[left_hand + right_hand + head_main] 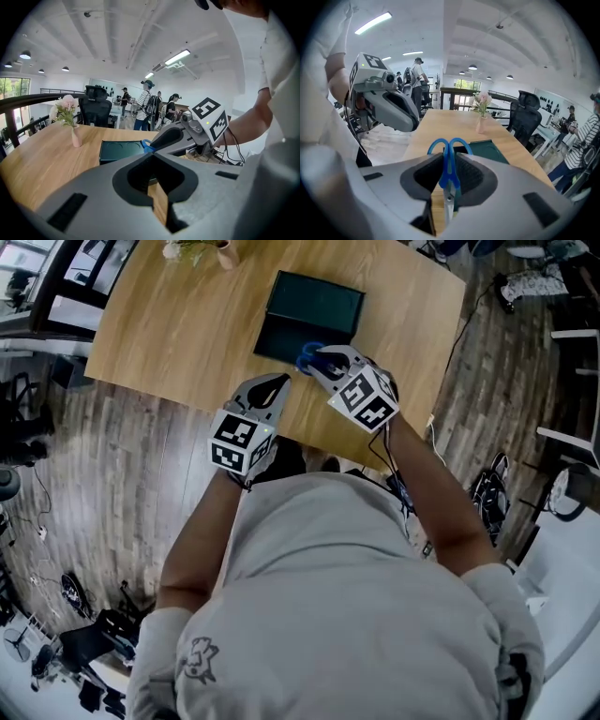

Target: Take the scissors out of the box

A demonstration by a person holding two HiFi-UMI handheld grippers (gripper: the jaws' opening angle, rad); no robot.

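My right gripper [317, 362] is shut on blue-handled scissors [307, 356], held in the air over the near edge of the dark green box [314, 306]. In the right gripper view the scissors [449, 161] stand upright between the pads of the right gripper [449, 157], handle loops pointing away from me and blades toward the camera. The box [490, 150] lies on the table behind them. My left gripper [275, 387] hovers to the left over the table's near edge, jaws together with nothing in them. In the left gripper view, beyond the left gripper [151, 157], are the box [119, 151] and the scissors [146, 146].
The wooden table [187, 334] bears a small pink vase with flowers [202, 251] at its far left. A black office chair [96, 110] and several standing people [145, 110] are beyond the table. Cables and gear lie on the floor around it.
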